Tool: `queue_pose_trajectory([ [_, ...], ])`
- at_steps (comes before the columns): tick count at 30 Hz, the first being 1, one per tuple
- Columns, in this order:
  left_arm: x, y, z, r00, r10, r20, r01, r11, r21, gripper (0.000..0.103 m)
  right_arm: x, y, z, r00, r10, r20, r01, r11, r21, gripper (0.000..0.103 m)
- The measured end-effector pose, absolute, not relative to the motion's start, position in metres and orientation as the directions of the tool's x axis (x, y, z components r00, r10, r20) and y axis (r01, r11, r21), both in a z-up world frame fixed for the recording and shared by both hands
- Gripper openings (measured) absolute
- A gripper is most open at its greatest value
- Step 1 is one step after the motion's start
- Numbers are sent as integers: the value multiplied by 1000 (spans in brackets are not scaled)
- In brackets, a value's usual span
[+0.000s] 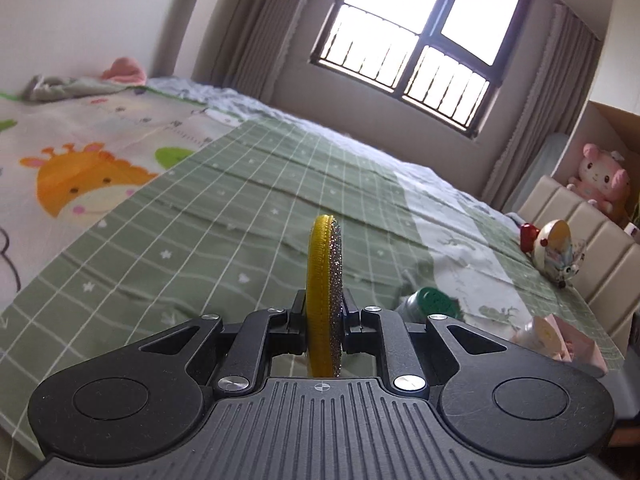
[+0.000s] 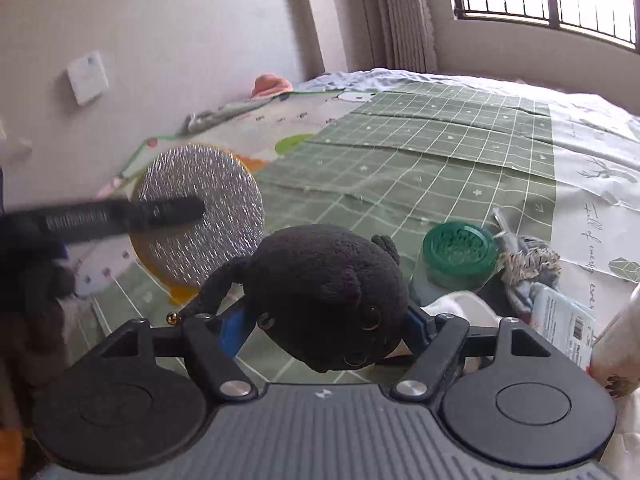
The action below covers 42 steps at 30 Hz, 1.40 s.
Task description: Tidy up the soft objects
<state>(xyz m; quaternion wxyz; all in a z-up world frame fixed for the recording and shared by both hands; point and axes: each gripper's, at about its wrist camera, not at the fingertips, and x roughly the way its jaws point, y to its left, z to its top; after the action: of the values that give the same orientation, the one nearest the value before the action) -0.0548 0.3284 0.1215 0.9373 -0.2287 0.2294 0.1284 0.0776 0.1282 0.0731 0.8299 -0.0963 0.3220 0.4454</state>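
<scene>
L tool grips disc — R tool holds plush.

We cannot see the lower rim of the yellow-edged disc: it drops behind the left gripper's body at 6 o'clock. In the right wrist view the same disc is streaked with blur, and the dark finger crossing it at 9 o'clock is smeared, its lettering unreadable. The black plush toy hides the pads of the right gripper, so we cannot tell how firmly they press. At 3 o'clock a printed packet has text too small to read, and a pale object is cut by the edge. The pink plush at 3 o'clock in the left view sits partly behind a headboard.
</scene>
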Motion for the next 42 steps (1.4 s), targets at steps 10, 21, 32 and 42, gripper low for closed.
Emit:
queue_pose_trajectory([
  [10, -63, 355, 86, 850, 100, -517, -361, 826, -433, 17, 3, 86, 59, 286, 729, -622, -894, 437, 101, 78],
  [21, -70, 359, 85, 853, 114, -509, -370, 819, -438, 17, 34, 161, 45, 327, 623, -711, -881, 474, 11, 73],
  [32, -81, 363, 93, 868, 123, -480, -362, 820, -444, 17, 109, 113, 168, 164, 870, -465, -714, 430, 553, 60],
  [42, -81, 326, 102, 883, -24, -468, -192, 892, -409, 17, 146, 107, 96, 254, 747, -614, -522, 641, 563, 61],
])
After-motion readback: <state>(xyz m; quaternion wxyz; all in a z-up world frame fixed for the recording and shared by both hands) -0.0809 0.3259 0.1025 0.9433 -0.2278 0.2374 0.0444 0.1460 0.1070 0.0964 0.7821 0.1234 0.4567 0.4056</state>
